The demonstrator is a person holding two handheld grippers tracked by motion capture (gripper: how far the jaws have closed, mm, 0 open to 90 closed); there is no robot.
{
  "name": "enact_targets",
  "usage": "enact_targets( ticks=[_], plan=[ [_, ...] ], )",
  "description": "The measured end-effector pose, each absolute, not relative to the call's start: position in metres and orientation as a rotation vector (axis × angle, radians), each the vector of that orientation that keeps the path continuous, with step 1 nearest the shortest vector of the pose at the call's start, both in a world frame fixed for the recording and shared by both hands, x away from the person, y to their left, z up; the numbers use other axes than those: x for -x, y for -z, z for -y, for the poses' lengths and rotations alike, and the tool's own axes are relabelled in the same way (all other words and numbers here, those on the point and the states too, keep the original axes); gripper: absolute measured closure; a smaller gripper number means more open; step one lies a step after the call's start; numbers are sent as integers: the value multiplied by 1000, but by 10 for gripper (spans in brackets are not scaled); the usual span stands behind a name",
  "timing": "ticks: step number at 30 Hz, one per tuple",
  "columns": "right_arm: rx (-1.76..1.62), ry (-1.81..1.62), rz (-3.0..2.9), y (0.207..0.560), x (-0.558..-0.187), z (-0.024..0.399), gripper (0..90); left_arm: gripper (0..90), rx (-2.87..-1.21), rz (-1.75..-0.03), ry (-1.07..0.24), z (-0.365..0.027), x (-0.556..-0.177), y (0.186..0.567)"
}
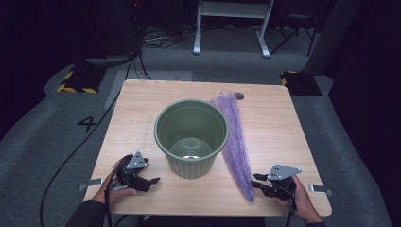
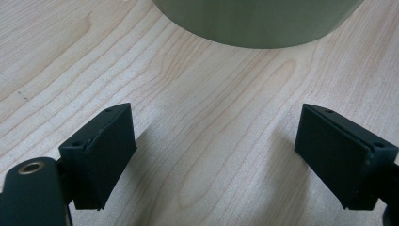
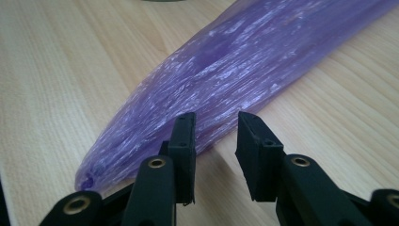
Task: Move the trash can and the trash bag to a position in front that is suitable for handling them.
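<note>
Purple bag [image 3: 226, 80] just beyond right hand-held gripper [image 3: 215, 141]

Left gripper [image 2: 214, 155] low over wooden table [image 2: 197, 108], jaws wide apart, nothing between them, bare wood grain in gap. Green pot [image 2: 256, 21] beyond, its lower wall at top edge of view, standing on table, clear of both jaws.

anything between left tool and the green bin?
Nothing. In the left gripper view, bare wooden table runs from the open left tool up to the green bin.
</note>
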State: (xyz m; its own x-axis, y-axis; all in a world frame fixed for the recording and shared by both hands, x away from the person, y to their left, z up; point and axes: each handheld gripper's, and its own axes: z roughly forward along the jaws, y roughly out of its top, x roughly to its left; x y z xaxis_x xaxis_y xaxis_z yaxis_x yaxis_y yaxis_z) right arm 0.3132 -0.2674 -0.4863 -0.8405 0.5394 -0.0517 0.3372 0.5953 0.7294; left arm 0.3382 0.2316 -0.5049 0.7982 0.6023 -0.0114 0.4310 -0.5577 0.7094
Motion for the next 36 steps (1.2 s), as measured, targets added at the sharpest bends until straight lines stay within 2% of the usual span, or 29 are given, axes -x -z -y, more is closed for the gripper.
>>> enact_targets(
  ticks=[17, 20, 23, 24, 27, 29, 30, 36],
  plan=[
    [-566, -1094, -2628, 493, -305, 219, 661, 123, -2246, -767, -306, -231, -339, 505],
    [-525, -1083, -2647, 493, -302, 211, 591, 123, -2246, -772, -308, -231, -338, 505],
    [-529, -1081, -2642, 492, -301, 210, 557, 123, -2245, -775, -309, -231, -338, 505],
    [-526, -1084, -2637, 490, -299, 210, 482, 123, -2245, -775, -309, -231, -338, 505],
    [-540, -1101, -2620, 487, -298, 214, 465, 123, -2245, -776, -310, -231, -338, 505],
    [-554, -1120, -2603, 484, -298, 218, 414, 122, -2246, -778, -311, -230, -338, 505],
    [-592, -1143, -2575, 480, -298, 222, 360, 122, -2244, -778, -311, -230, -338, 505],
    [-670, -1164, -2491, 471, -301, 228, 277, 119, -2245, -783, -317, -230, -338, 505]
  ],
)
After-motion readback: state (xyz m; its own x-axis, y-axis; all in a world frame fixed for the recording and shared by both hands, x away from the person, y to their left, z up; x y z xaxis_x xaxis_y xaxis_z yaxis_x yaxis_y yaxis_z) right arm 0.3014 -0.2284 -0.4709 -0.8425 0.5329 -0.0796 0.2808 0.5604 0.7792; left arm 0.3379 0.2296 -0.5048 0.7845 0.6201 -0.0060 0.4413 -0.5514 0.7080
